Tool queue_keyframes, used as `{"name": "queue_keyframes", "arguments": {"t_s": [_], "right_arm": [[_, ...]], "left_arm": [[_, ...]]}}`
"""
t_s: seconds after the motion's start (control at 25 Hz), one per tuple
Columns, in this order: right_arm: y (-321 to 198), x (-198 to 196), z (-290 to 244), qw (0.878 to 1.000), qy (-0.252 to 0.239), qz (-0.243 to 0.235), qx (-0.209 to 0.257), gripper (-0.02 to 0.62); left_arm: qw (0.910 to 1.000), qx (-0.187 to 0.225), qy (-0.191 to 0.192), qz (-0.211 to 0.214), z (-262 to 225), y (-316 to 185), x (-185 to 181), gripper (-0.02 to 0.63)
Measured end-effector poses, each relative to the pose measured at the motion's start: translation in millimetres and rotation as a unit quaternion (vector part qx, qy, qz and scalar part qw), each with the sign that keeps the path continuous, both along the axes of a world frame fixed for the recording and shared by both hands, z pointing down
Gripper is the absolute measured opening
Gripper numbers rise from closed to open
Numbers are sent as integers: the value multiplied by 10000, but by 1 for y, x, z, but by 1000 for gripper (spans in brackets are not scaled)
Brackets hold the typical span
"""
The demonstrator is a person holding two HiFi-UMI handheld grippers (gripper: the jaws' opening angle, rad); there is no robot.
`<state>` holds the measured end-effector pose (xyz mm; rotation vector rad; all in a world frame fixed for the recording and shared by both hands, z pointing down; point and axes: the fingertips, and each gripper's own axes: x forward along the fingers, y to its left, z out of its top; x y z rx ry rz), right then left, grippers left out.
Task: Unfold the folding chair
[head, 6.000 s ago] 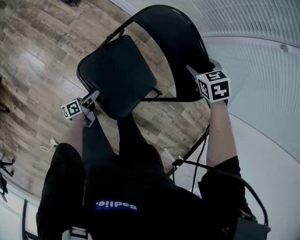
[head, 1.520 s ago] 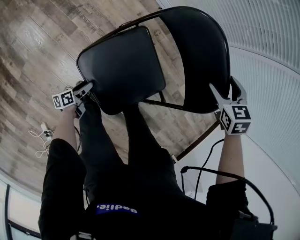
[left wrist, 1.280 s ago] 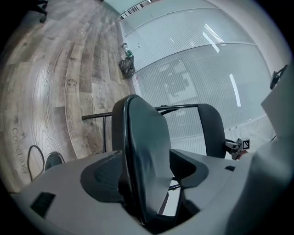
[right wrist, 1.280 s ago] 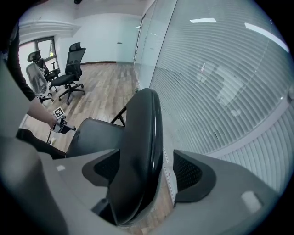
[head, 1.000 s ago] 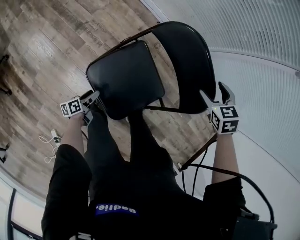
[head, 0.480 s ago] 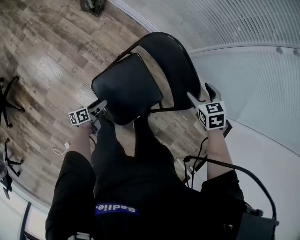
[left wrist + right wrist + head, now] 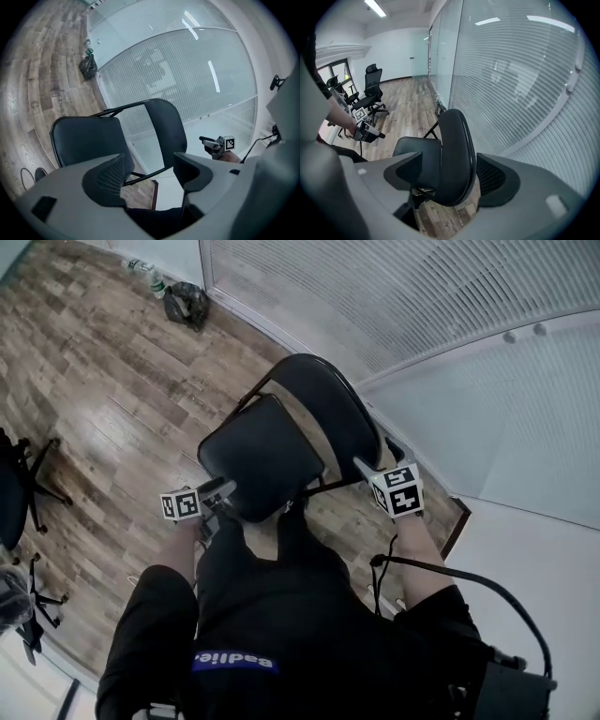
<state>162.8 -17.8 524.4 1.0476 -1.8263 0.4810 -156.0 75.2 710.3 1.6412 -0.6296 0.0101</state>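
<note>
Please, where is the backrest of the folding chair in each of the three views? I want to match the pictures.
Head view: the backrest is just above the centre, curving along the right of the seat.
Left gripper view: the backrest is at the centre, upright, right of the seat.
Right gripper view: the backrest is at low centre, seen nearly edge-on, right of the seat.
Shared landmark: the seat, just beside the backrest in all three.

Bright, even indoor light, ceiling strip light [image 7: 375,7] overhead, white streaks of glare on the ribbed glass wall [image 7: 154,56], dull sheen on the black folding chair [image 7: 267,456], soft shadows on the wood floor [image 7: 94,399], gripper views fisheye-bent with black corners.
</note>
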Motion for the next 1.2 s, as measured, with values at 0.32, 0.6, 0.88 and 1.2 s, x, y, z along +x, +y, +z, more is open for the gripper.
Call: {"name": "queue_keyframes", "arguments": {"t_s": [0.32,0.6,0.88,1.2], "right_arm": [[13,-15,-14,9991,-420,87,-41,333],[25,-40,-27,9937,-1092,126,-236,331],[41,-58,-33,9886,-1407,-152,-512,331],[54,-80,-40,9833,-1620,-528,-640,331]], "left_arm": [[9985,207,90,492,-61,0,33,304],[9960,457,111,764,-124,1,59,304],[9938,800,196,740,-175,-8,77,304],[9880,1328,386,686,-231,-19,99,304]]}}
